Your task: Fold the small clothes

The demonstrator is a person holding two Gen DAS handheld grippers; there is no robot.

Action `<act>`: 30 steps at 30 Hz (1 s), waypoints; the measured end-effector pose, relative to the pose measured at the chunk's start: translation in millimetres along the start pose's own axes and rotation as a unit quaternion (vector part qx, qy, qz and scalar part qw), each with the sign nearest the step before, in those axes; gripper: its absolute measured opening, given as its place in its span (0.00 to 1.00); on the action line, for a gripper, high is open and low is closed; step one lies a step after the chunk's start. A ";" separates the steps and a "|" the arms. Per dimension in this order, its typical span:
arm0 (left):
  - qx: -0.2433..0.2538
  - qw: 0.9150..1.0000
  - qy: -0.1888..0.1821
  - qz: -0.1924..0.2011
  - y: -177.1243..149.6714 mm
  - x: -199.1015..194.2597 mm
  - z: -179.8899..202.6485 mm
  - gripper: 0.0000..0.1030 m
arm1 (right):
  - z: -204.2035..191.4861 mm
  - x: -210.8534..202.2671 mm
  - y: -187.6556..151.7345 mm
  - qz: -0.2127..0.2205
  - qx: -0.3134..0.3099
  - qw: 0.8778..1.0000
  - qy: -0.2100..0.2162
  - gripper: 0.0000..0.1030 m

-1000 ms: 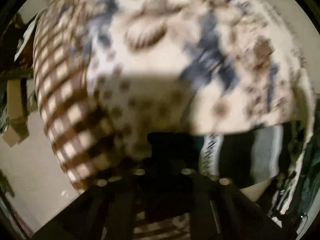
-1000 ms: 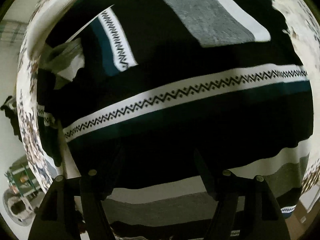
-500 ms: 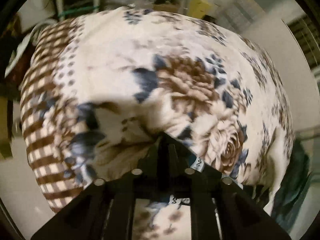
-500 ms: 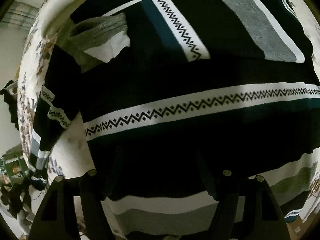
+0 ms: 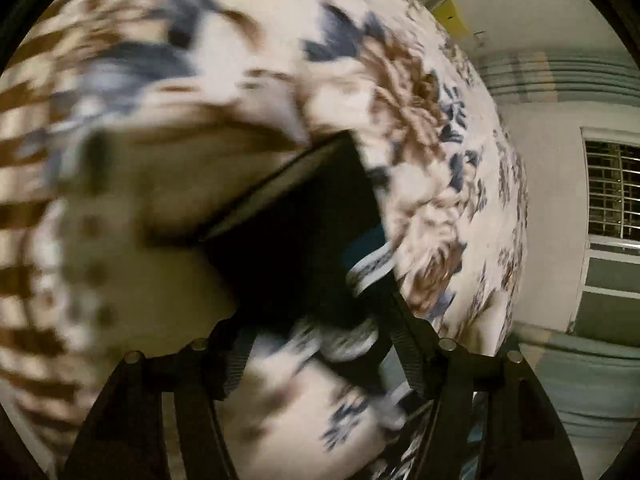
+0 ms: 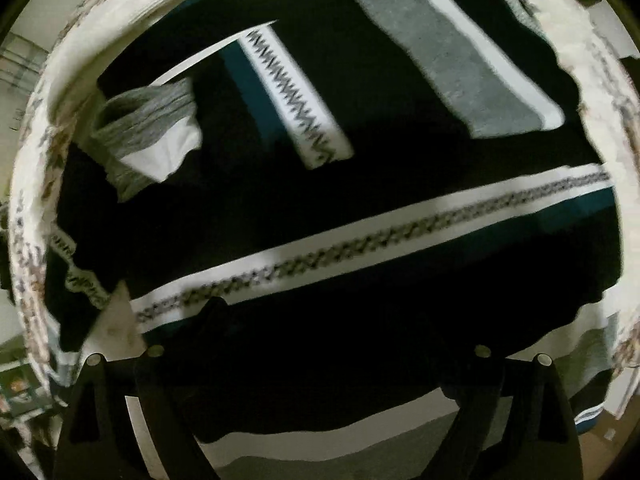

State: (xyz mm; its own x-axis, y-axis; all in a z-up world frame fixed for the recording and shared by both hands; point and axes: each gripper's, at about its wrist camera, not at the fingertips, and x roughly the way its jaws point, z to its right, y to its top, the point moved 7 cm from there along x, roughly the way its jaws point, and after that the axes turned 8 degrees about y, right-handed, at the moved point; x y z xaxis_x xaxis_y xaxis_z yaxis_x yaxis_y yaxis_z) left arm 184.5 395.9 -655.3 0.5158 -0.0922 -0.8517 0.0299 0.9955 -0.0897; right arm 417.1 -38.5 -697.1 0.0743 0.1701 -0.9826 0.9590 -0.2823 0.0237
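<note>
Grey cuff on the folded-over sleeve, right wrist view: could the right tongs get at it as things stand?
Probably yes. The grey cuff lies exposed on top of the black sweater, nothing over it, and the right tongs, jaws opening and empty, hang above the sweater.

Left gripper (image 5: 316,344) jaws opening — dark sweater (image 5: 304,240) edge between them, lying on floral blanket (image 5: 160,100); window (image 5: 612,196) at right.

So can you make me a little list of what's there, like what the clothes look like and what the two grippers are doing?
garment: black sweater with white zigzag bands, grey and teal blocks
garment state: spread out, one sleeve folded across the body
surface: floral blanket, cream with brown and blue flowers
left gripper: jaws opening, dark sweater edge between them
right gripper: jaws opening above the sweater, gripping nothing
background: barred window
</note>
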 end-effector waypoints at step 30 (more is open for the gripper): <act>0.625 0.779 -0.003 -0.041 -524.9 75.0 313.4 0.07 | 265.0 -57.4 148.2 0.026 0.125 0.988 0.084 0.91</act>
State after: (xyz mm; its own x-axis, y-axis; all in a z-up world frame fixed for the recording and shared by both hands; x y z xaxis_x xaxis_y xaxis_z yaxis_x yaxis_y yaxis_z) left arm 475.8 -127.1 -510.3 0.4724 -0.1601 -0.8667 0.8720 0.2282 0.4331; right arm 482.6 -340.3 -685.9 0.1870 0.2974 -0.9363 0.8569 -0.5155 0.0074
